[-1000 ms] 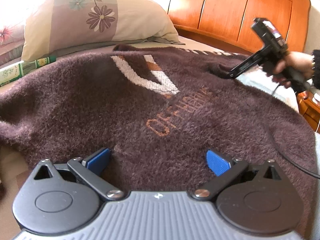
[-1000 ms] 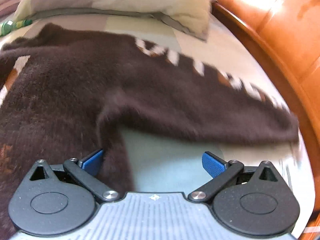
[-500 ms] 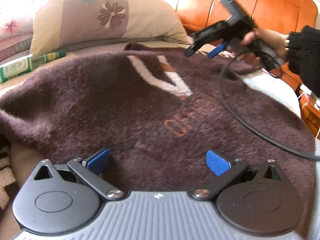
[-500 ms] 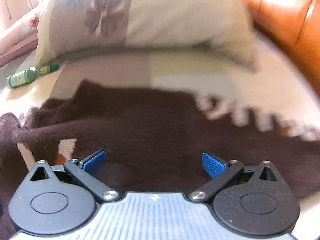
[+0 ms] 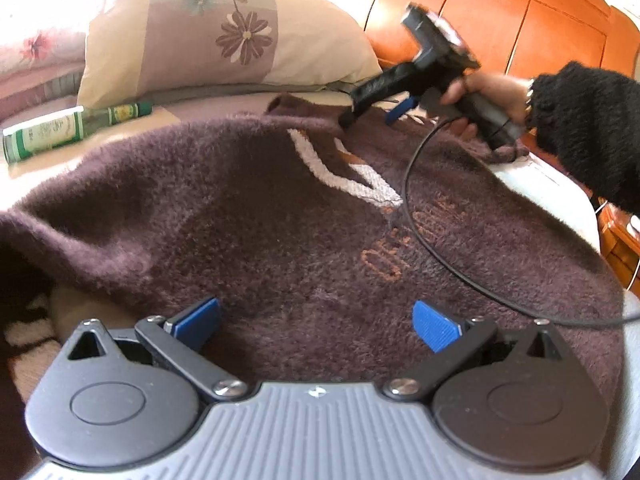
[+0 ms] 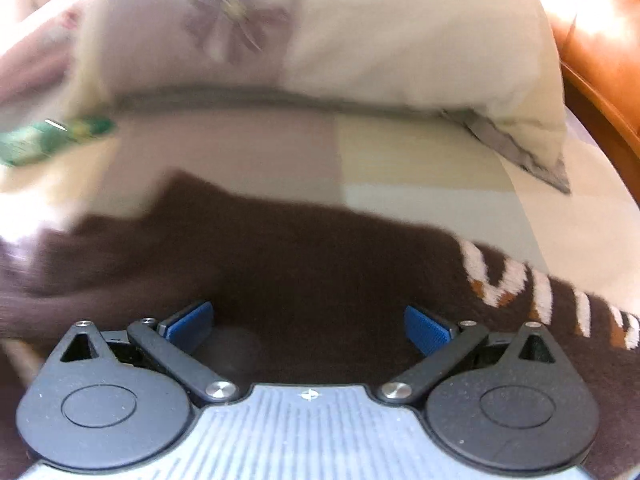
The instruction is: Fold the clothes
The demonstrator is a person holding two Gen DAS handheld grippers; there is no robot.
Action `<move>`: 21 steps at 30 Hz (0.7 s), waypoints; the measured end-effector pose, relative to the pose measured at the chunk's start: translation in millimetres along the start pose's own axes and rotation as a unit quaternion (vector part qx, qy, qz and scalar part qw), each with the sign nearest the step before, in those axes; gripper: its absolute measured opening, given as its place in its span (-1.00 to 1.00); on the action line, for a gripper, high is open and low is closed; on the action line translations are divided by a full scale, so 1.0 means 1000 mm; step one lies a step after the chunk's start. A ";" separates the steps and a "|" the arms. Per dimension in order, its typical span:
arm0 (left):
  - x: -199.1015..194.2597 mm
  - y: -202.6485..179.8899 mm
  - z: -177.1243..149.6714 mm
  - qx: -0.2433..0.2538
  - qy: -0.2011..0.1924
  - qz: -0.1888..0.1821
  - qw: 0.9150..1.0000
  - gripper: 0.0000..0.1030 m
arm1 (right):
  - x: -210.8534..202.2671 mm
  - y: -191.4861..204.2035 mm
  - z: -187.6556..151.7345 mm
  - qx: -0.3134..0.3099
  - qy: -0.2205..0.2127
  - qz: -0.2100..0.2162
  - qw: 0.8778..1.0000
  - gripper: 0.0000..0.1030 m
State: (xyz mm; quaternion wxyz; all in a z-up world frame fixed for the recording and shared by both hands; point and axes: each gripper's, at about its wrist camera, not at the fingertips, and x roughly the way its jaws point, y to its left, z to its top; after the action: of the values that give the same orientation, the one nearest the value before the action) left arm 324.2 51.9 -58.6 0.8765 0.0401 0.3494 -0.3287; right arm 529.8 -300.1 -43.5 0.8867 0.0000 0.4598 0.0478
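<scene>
**Sweater spread on the bed under 2 released grippers**

The sweater [image 5: 280, 240], dark brown and fuzzy, lies spread flat across the bed, and both tongs sit over it. The left gripper [image 5: 316, 320] stands with its 2 blue pads wide apart and nothing between them; the sweater's lower body fills the space just ahead of and under the fingers. The right gripper [image 6: 308, 328] is likewise released, pads spread, with plain dark knit lying below the gap; whether the pads touch the fabric cannot be told. In the left wrist view that right gripper appears at the sweater's far edge, near the neckline, held by a hand [image 5: 488, 92] emerging from a black knit sleeve [image 5: 592, 128], with a black cable [image 5: 432, 240] trailing across the knit.

A white V-shaped stripe [image 5: 344, 172] and orange lettering [image 5: 384, 260] mark the front. To the right of the right gripper a sleeve band with white and orange bars [image 6: 532, 292] runs off along the sheet.

Beyond the sweater lies a floral pillow [image 5: 224, 32], a green bottle [image 5: 72, 130] on its side to the left, and the orange wooden headboard [image 5: 500, 12] behind. The right wrist view is blurred.
</scene>
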 end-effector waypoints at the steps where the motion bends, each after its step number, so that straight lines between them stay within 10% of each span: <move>1: -0.001 0.001 0.000 0.001 0.000 0.000 1.000 0.99 | -0.010 0.007 0.002 0.000 -0.007 0.015 1.000 1.00; 7: -0.003 0.009 0.001 -0.007 0.005 0.005 1.000 0.99 | -0.020 0.071 0.027 -0.056 0.006 0.064 0.996 1.00; 21: 0.007 0.004 -0.007 0.035 0.031 0.024 0.999 0.98 | 0.043 0.128 -0.001 -0.093 0.067 0.023 0.993 1.00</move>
State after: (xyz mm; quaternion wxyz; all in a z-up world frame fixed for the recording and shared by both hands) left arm 326.3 53.4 -69.2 0.8707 0.0891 0.3640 -0.3185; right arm 543.3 -169.4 -73.6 0.8487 -0.0750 0.5118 0.1104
